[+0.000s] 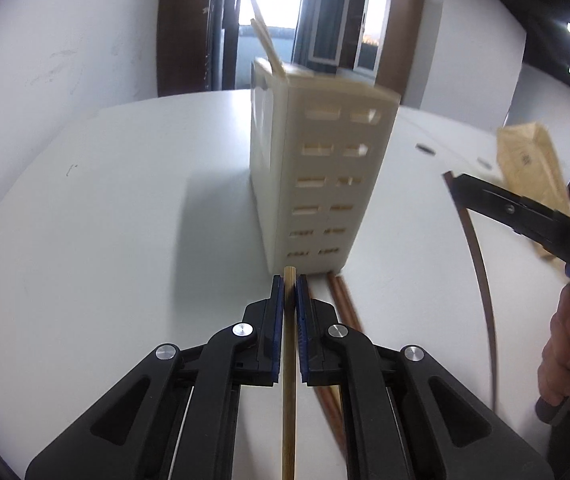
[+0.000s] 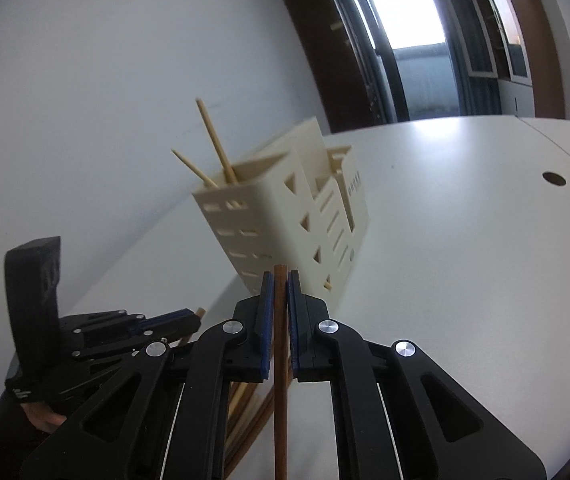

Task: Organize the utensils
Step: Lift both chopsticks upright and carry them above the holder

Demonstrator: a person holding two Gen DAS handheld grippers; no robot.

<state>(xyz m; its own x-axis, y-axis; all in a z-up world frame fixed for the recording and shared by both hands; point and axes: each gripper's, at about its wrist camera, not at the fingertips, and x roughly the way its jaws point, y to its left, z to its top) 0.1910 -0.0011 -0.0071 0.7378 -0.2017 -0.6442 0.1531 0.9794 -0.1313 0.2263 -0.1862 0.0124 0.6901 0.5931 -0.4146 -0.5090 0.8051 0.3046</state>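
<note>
My left fingers (image 1: pixel 289 284) pinch a pale chopstick (image 1: pixel 289 380), the right fingers (image 2: pixel 280 280) a brown chopstick (image 2: pixel 280 380); either long stick could snag the holder (image 2: pixel 285 216) rim at twelve o'clock and tip it.

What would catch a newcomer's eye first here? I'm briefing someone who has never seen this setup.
Probably the tall cream utensil holder standing on the white table, two pale chopsticks poking from its top. Next, each gripper is shut on one stick: the left gripper on a light chopstick, the right gripper on a darker brown chopstick.
</note>
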